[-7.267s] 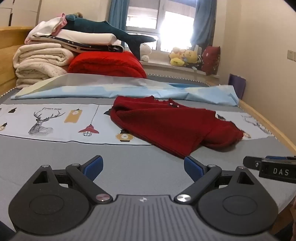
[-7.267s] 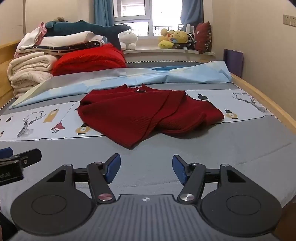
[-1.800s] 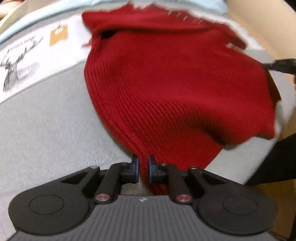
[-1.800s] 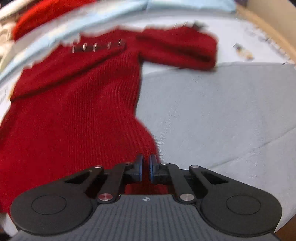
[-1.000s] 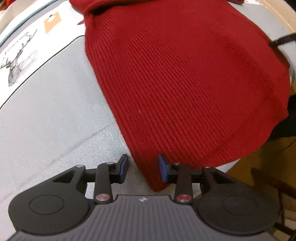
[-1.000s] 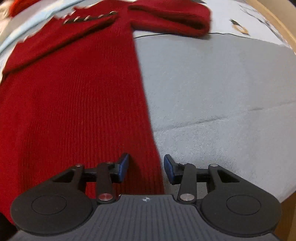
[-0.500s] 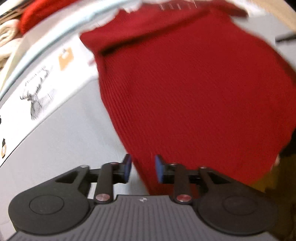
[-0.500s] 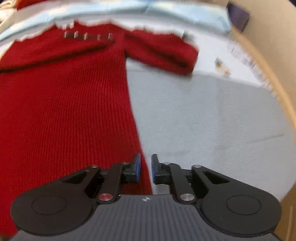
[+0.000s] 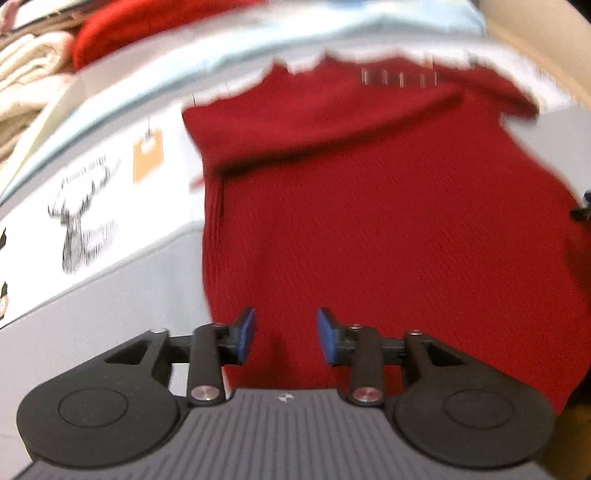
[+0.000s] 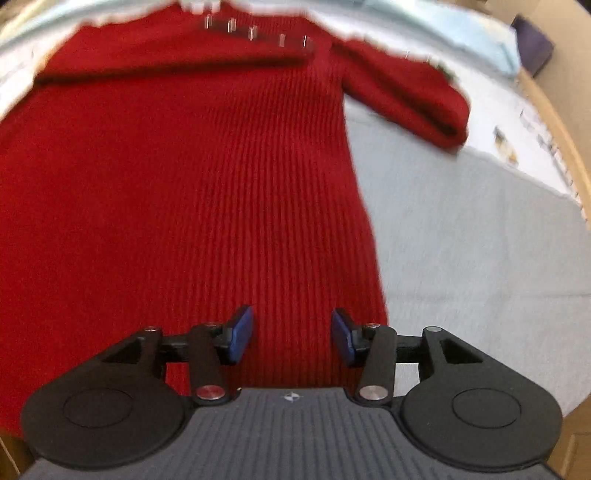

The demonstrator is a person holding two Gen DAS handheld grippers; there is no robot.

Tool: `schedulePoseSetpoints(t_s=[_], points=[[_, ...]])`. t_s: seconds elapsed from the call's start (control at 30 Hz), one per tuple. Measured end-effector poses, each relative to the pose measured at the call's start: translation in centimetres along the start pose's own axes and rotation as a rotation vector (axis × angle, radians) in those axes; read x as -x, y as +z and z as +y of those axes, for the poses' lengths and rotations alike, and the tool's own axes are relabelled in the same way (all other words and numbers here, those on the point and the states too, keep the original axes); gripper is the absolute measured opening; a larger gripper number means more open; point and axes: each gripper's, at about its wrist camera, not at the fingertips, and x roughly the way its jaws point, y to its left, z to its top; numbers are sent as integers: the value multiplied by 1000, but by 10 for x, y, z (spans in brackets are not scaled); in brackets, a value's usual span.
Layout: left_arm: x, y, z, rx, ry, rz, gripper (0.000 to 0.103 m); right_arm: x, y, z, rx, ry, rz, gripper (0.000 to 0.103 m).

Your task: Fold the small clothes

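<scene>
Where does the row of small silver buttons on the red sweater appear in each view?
Left wrist: the silver buttons sit upper right, near the neckline of the red sweater.
Right wrist: the buttons sit top centre.
Shared landmark: the light blue sheet beyond the sweater.

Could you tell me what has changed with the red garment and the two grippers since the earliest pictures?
The red sweater, once crumpled farther up the bed, was gripped at its hem by both grippers, pulled toward the near edge and spread flat. The left gripper and right gripper have released it; their jaws are opening, nothing pinched between them. The folded blankets and red quilt stayed put.
</scene>
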Motion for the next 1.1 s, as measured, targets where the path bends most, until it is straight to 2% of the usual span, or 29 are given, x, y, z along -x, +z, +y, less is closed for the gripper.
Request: schedulePoseSetpoints(t_s=[0.07,0.2,0.27,0.37,0.47,0.57,0.63,0.67,0.7,0.77,0.8,0.87,0.9,0.93,1.0,1.1], points=[[2,14,-2,48,11,-47,48,17,7,-1,-23,-1,-106,50],[7,31,-9,119,61,-122,53,37,18,-5,-119,36,-222,50],[10,36,-10,156,86,-157,62,44,29,-9,-163,93,-241,49],[7,45,-1,240,100,-199,64,57,63,-10,-209,181,-325,49],[-1,53,9,314,128,-231,64,67,91,-9,-239,197,-420,50],[2,57,11,357,233,-303,64,61,111,-1,-211,200,-420,61],[4,59,9,371,260,-321,64,48,106,6,-133,136,-443,61],[3,61,7,385,255,-325,64,37,106,8,-107,89,-423,61],[3,62,5,396,230,-323,63,26,110,9,-90,37,-345,58],[-1,69,-5,400,136,-321,61,24,114,2,-112,84,-349,54],[-1,73,-12,377,100,-327,54,26,118,-4,-125,112,-363,53],[-9,88,-34,290,54,-335,41,31,123,-21,-153,95,-383,53],[-16,99,-48,238,41,-334,40,32,123,-31,-187,89,-383,52],[-25,111,-62,193,24,-335,40,31,124,-42,-231,100,-373,48],[-47,128,-93,128,-19,-331,43,25,126,-67,-330,144,-350,27],[-88,155,-139,64,-68,-300,54,19,122,-95,-432,138,-340,25]])
